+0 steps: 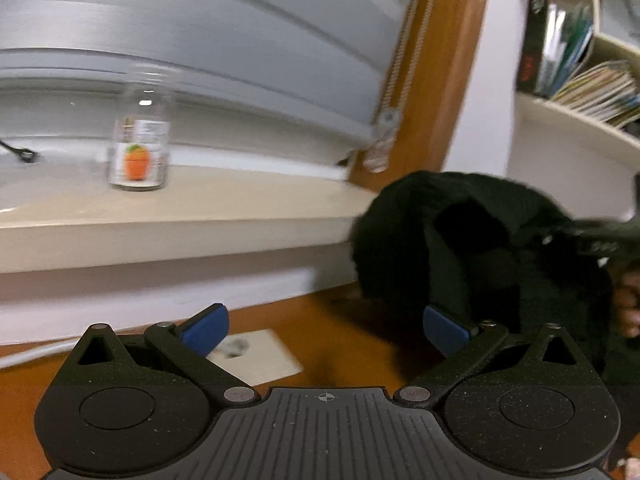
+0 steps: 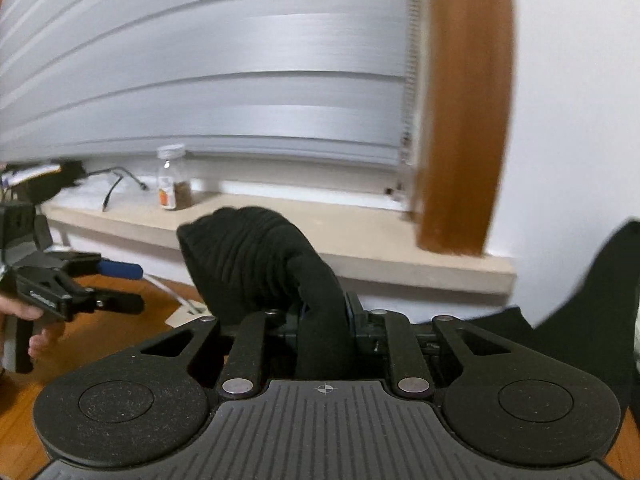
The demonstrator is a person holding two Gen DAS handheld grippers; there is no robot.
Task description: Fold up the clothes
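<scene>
A black knitted garment (image 2: 256,256) hangs lifted in front of the window sill, and my right gripper (image 2: 324,322) is shut on a bunched fold of it. More of the same dark cloth (image 2: 600,300) drapes at the right edge of the right wrist view. In the left wrist view the garment (image 1: 480,256) hangs to the right, with its cloth touching or just behind the right blue pad (image 1: 446,330). My left gripper (image 1: 326,330) is open with nothing between its fingers. The right wrist view shows the left gripper (image 2: 128,286) off to the left, apart from the cloth, held by a hand (image 2: 24,312).
A glass jar (image 1: 140,148) with an orange label stands on the beige window sill (image 1: 200,216) below grey blinds (image 1: 200,20). A wooden frame (image 2: 460,120) rises at the right. A white socket plate (image 1: 256,360) lies on the wooden surface. A bookshelf (image 1: 580,60) stands far right.
</scene>
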